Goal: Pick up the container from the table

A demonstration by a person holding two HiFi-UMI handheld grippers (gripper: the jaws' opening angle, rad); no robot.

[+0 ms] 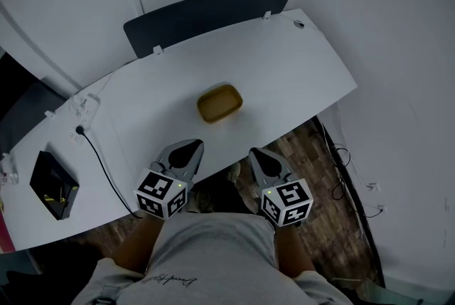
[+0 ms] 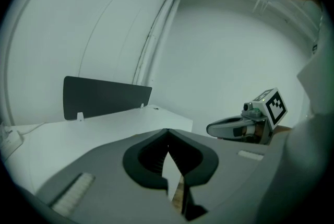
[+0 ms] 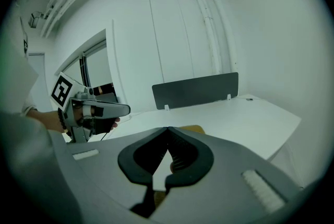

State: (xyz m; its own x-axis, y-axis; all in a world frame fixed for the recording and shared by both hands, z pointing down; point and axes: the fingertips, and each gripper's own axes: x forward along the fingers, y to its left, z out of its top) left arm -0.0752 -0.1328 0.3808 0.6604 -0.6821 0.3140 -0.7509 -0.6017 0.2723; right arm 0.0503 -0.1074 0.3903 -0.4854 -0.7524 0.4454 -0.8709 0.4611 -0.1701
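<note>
Head view, read from left to right. At lower left a flat black box (image 1: 54, 185) lies on the white table (image 1: 306, 62). Above it sits a power strip (image 1: 85, 108), from which a dark cable (image 1: 105, 167) runs down to the near edge.

Left of centre is the left gripper (image 1: 190, 147). Its jaws are clenched tip to tip and hold nothing.

The mustard-coloured container (image 1: 220, 103), shallow with rounded corners, rests alone at the centre of the frame, on the table. It lies beyond both grippers and between their lines of aim, well apart from each.

Right of centre is the right gripper (image 1: 257, 154). Its jaws are likewise pressed together and empty, at the table's near edge with wooden floor (image 1: 320, 175) showing beneath it. A dark partition panel (image 1: 213, 12) closes the far edge at the top of the frame.

The step in hand is judged to be the approach. To do it well, the gripper chosen to grasp should open its jaws before it arrives. It should come in low along the table, straddle the near wall of the container with one pad inside and one outside, and close firmly on that rim. It should then lift level so that the light shell neither slides nor tips.

Pose: both hands are held close before the torso. The grippers point forward and slightly downward, their tips angled a little inward toward the container. Each marker cube (image 1: 162, 195) faces up at the rear.
</note>
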